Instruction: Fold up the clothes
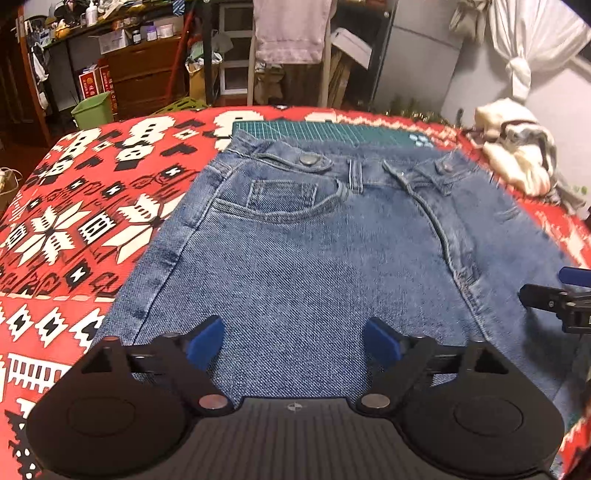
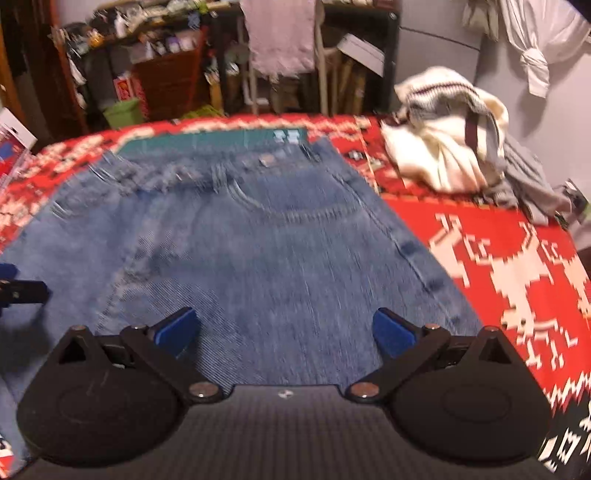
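Blue jeans [image 1: 303,251] lie flat on the red patterned cloth [image 1: 74,221], waistband at the far side, front pocket and buttons facing up. My left gripper [image 1: 293,345] hovers open over the left half of the denim, its blue pads [image 1: 205,343] wide apart with nothing between them. In the right wrist view the same jeans [image 2: 258,251] appear blurred. My right gripper [image 2: 286,334] is open above their right half, pads [image 2: 393,332] apart and empty. The right gripper's tip [image 1: 554,299] shows at the left wrist view's right edge.
A green cutting mat [image 1: 332,133] lies under the waistband. A heap of cream and grey clothes [image 2: 454,147] sits at the table's far right. Beyond the table stand a chair with a pink garment [image 1: 291,33], shelves and a green bin [image 1: 92,109].
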The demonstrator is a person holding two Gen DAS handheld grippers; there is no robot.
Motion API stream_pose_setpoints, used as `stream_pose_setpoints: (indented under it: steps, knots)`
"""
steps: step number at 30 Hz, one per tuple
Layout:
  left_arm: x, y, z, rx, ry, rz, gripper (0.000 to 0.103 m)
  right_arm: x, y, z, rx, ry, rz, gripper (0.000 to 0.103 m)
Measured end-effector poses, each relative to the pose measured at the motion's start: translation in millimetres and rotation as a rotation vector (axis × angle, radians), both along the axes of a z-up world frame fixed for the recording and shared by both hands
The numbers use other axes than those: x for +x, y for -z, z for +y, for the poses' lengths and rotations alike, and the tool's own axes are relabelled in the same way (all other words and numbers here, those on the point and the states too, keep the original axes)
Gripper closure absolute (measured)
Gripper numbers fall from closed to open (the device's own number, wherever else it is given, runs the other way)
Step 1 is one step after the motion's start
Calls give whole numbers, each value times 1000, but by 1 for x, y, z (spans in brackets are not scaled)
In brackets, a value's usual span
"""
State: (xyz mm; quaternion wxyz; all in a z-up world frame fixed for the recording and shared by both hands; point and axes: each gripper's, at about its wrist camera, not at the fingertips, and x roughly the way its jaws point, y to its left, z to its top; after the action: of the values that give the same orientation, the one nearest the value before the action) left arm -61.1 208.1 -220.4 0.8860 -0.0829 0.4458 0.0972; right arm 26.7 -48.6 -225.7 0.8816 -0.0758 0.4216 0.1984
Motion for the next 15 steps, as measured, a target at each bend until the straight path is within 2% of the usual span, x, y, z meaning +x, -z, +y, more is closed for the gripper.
stream_pose_setpoints:
  steps: [3,8,15]
  knots:
    - [4,4,-3,15,10,17,0,-1,1,-1,12,18,-3,0]
    - [6,7,-6,42,18,30,0,6,-3,3,-20,11,41,0]
    - [14,4,-6,36,21,77,0,10,-5,7,-41,-5,62,0]
